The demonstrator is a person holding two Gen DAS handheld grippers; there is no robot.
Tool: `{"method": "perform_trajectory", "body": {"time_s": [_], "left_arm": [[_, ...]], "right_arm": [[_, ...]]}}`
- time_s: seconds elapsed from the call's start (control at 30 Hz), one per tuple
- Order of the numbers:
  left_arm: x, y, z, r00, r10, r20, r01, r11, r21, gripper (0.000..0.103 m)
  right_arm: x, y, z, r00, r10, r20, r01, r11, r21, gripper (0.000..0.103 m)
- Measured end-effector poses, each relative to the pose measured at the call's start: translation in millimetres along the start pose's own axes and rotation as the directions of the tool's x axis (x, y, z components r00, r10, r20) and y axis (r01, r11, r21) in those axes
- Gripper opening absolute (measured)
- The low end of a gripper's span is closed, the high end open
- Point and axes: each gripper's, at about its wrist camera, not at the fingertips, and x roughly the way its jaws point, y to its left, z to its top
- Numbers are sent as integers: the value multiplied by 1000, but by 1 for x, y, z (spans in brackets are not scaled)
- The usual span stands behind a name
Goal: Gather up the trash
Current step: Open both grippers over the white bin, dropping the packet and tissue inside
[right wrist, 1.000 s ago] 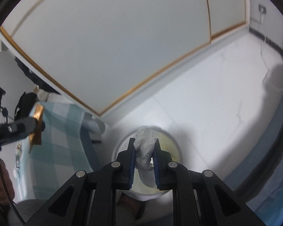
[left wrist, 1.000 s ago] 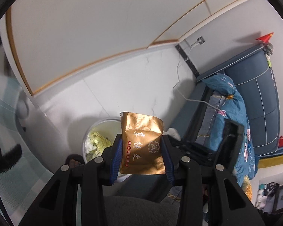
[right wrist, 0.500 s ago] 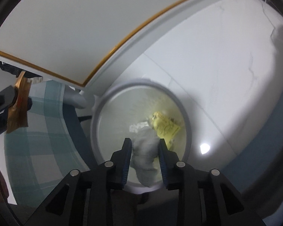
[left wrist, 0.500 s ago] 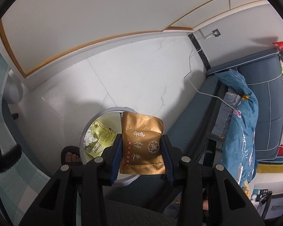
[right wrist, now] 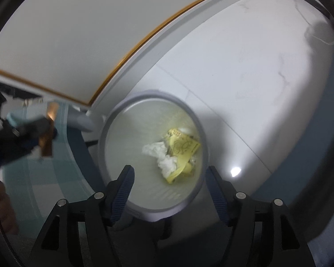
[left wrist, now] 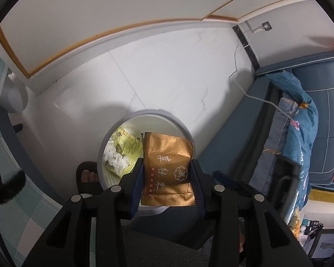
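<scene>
The crumpled white tissue [right wrist: 161, 156] lies at the bottom of the round white trash bin [right wrist: 113, 120], touching a yellow paper wrapper [right wrist: 181, 149] at its 3 o'clock side. So that piece looks done. The right gripper [right wrist: 170, 178] hangs over the bin, its jaws opening wide with nothing between them.

One piece is left. The shiny gold snack packet [left wrist: 168, 169] is pinched flat in the jaws of the left gripper [left wrist: 168, 173], above the bin's 5 o'clock edge. It has not been dropped yet. A foot in a black sandal [left wrist: 88, 175] stands on the white floor at the bin's 8 o'clock side.
</scene>
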Motion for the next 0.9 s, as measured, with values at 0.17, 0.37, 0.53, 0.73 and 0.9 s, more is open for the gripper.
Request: {"method": "perform_trajectory", "body": {"time_s": [0.17, 0.37, 0.53, 0.73, 0.9], "left_arm": [[14, -4, -2, 996, 61, -63, -59, 998, 33, 34], [33, -11, -1, 990, 62, -127, -57, 997, 42, 40], [41, -10, -4, 983, 83, -166, -75, 996, 50, 48], [35, -9, -6, 984, 113, -139, -106, 993, 55, 64], [26, -13, -12, 982, 167, -83, -160, 984, 82, 70]], "right_arm": [[-16, -2, 0, 998, 15, 60, -17, 1000, 26, 78], [-26, -3, -1, 996, 26, 83, -29, 999, 30, 82], [-29, -8, -1, 995, 33, 99, -38, 998, 52, 83], [-31, -11, -1, 993, 48, 110, -55, 996, 64, 87], [-30, -9, -2, 993, 65, 99, -71, 996, 57, 89]]}}
